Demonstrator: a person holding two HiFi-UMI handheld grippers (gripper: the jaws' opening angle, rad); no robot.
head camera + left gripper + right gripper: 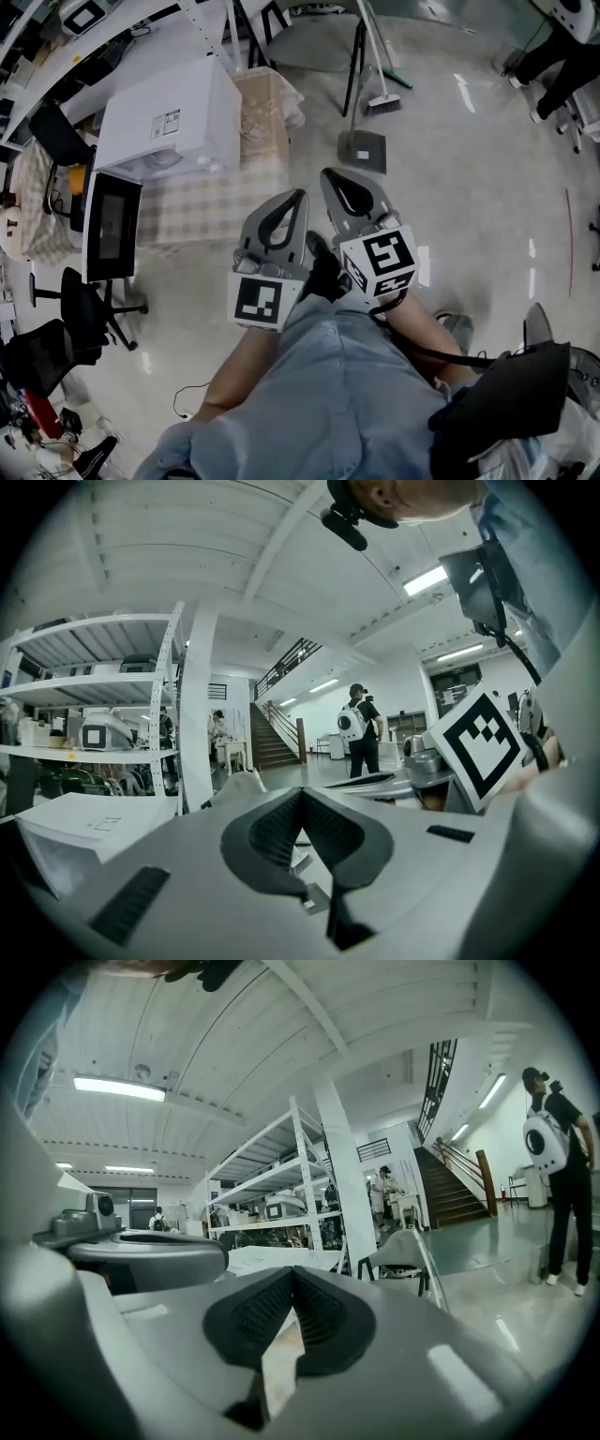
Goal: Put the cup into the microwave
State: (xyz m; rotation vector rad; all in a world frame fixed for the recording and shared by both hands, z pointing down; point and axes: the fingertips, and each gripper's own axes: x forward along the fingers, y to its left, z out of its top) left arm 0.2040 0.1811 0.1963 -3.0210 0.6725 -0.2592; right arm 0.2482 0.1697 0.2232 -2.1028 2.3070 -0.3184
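Observation:
No cup shows in any view. The white microwave (169, 122) stands on a table with a checked cloth (202, 206) at the upper left, and its dark door (111, 225) hangs open toward me. My left gripper (298, 197) and right gripper (330, 175) are held side by side in front of my body, to the right of the table and pointing roughly level. Both are shut with nothing between the pads. The left gripper view shows its jaws (300, 794) meeting at the tip, with the microwave's top (75, 827) low on the left. The right gripper's jaws (292, 1271) also meet.
A cardboard box (267, 103) sits beside the microwave. A dustpan (364, 150) and a broom (380, 101) stand on the floor ahead. Office chairs (89, 300) are at the left. Metal shelving (272, 1204), a grey chair (403, 1251), stairs (272, 742) and a person with a backpack (361, 728) lie further off.

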